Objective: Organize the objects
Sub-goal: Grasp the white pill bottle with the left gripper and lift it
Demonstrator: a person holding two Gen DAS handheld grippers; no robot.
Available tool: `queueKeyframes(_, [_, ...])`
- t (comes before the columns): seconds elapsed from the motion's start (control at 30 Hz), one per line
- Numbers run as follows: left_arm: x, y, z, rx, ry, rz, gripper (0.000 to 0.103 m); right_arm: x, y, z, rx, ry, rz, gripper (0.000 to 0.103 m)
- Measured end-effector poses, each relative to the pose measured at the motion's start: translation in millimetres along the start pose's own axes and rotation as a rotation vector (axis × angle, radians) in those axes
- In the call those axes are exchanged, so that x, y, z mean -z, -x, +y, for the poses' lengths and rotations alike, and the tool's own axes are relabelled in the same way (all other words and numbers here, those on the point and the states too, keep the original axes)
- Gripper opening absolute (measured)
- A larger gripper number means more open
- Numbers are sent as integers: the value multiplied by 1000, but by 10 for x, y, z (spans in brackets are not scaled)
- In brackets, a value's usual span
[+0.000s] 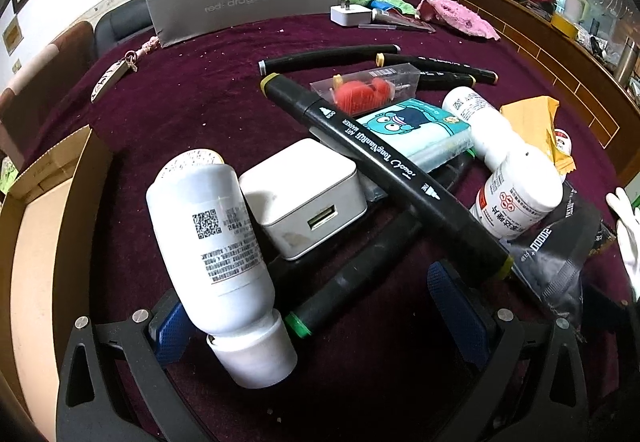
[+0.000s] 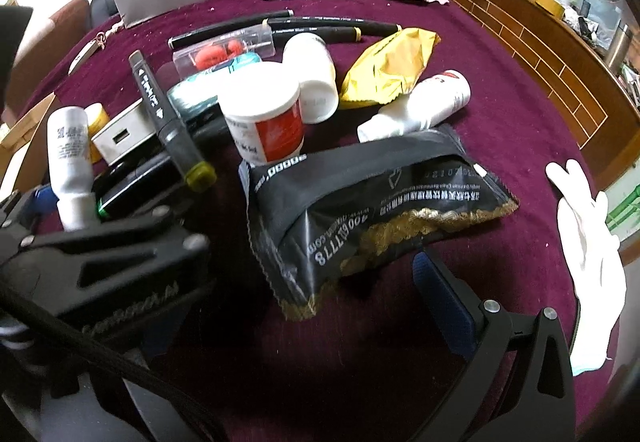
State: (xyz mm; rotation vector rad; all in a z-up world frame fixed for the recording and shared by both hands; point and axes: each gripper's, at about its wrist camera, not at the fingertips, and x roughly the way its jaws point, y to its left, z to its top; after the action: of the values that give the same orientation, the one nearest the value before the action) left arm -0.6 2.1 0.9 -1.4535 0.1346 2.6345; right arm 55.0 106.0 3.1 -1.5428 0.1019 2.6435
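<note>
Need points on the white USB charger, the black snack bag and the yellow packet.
white USB charger [image 1: 304, 198]: left wrist view, on its top face.
black snack bag [image 2: 360, 202]: right wrist view, on the printed middle.
yellow packet [image 2: 390, 66]: right wrist view, on its crumpled middle.

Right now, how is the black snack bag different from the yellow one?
The black snack bag lies nearest the right tongs; the yellow snack bag sits farther back. The black one has white print and a gold edge; the yellow one looks plain and crumpled. Both lie on the purple cloth.
</note>
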Motion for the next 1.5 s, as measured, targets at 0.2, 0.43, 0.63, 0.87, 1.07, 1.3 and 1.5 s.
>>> queueKeyframes(0.2, [49, 156, 226, 164, -7, 63, 101, 87, 56, -5, -28, 62, 3, 103])
queueKeyframes(0.43, [46, 566, 475, 282, 99, -39, 101, 212, 171, -201, -166, 67, -52, 103])
queueKeyframes(0.63, [-123, 552, 238, 246, 94, -42, 101, 225, 233, -605, -407, -145, -108, 103])
queueKeyframes(0.87, [-304, 547, 0, 217, 73, -52, 82, 321, 221, -975, -600, -377, -171, 103])
queueKeyframes(1.07, [-376, 501, 189, 129, 36, -55, 80, 290, 244, -818, -554, -340, -169, 103])
queueKeyframes(1.3, [-155, 356, 695, 123, 213, 35, 80, 311, 206, -893, -554, -342, -171, 103])
queueKeyframes(1.5, [10, 326, 537, 110, 23, 69, 80, 331, 215, -873, -526, -319, -169, 103])
